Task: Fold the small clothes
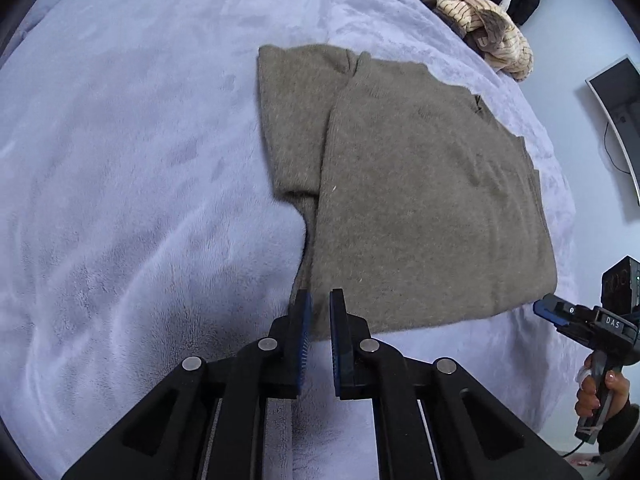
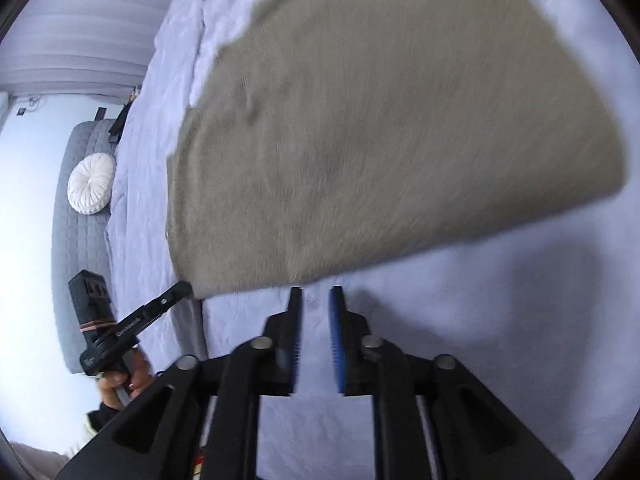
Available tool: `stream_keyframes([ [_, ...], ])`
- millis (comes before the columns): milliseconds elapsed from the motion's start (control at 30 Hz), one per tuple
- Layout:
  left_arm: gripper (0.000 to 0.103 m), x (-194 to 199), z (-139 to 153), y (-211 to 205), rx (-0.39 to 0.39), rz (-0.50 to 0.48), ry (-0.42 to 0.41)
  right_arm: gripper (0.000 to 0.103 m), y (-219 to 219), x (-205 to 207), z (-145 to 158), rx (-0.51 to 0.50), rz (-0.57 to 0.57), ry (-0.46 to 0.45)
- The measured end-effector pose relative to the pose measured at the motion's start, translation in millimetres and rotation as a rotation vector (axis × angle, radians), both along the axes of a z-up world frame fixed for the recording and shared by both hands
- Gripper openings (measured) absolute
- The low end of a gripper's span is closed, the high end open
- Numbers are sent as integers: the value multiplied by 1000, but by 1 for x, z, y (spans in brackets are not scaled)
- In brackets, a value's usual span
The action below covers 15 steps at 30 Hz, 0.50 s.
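1. A fuzzy gray-brown sweater (image 1: 420, 184) lies folded on a bed with a soft pale purple blanket (image 1: 140, 160). In the left wrist view it fills the middle and right of the frame.
2. One part of the sweater is folded over the rest, so a second layer shows at its left edge.
3. The left hand-held gripper (image 1: 320, 300) is at the bottom middle of its own view. Its jaws stand a little apart, with a narrow gap, and they hold nothing. The tips sit right at the near edge of the sweater.
4. The right hand-held gripper (image 2: 316, 300) is at the bottom middle of its own view. Its jaws also have a narrow gap and hold nothing. Only blanket shows between them, and the sweater edge is just past the tips.
5. In the right wrist view the sweater (image 2: 380, 128) looks blurry and fills the top of the frame.
6. A pile of other clothes (image 1: 480, 20) sits at the top right of the left wrist view, well apart from the sweater.
7. A round white cushion (image 2: 90, 184) rests on a gray seat at the left of the right wrist view.
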<state>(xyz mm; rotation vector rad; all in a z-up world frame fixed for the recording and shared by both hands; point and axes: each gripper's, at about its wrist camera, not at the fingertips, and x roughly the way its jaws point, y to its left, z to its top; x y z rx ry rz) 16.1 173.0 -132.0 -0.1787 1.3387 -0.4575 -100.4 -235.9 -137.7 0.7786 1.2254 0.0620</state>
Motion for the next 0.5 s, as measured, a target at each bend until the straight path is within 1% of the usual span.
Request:
stream_keyframes([
  [33, 9, 3, 6, 0, -10, 5, -14, 50, -13, 0, 8, -44, -31, -17],
  [100, 9, 10, 18, -4, -12, 13, -51, 50, -38, 0, 21, -144, -95, -32],
  [167, 9, 18, 25, -11, -13, 11, -78, 50, -66, -3, 25, -229, -163, -17],
  [233, 9, 27, 28, -20, -1, 0, -103, 43, -87, -2, 21, -270, -199, 15],
  [267, 9, 31, 27, -26, 10, -6, -111, 28, -93, 1, 14, -285, -181, 37],
  [300, 9, 35, 26, -31, 18, -10, -113, 18, -96, 4, 4, -324, -140, 85],
  [333, 9, 39, 23, -37, 34, -10, -114, 17, -96, 6, -7, -376, -104, 133],
  [367, 9, 41, 19, -40, 55, -9, -113, 17, -99, 4, -15, -398, -84, 155],
  [400, 9, 41, 16, -40, 77, -10, -110, 17, -100, 2, -17, -394, -93, 156],
  [433, 9, 42, 15, -42, 97, -9, -108, 17, -102, 0, -14, -399, -114, 155],
  [467, 9, 43, 15, -42, 101, -8, -110, 17, -103, -2, -9, -420, -140, 157],
  [500, 9, 44, 17, -42, 95, -8, -115, 17, -104, -5, 1, -466, -177, 156],
])
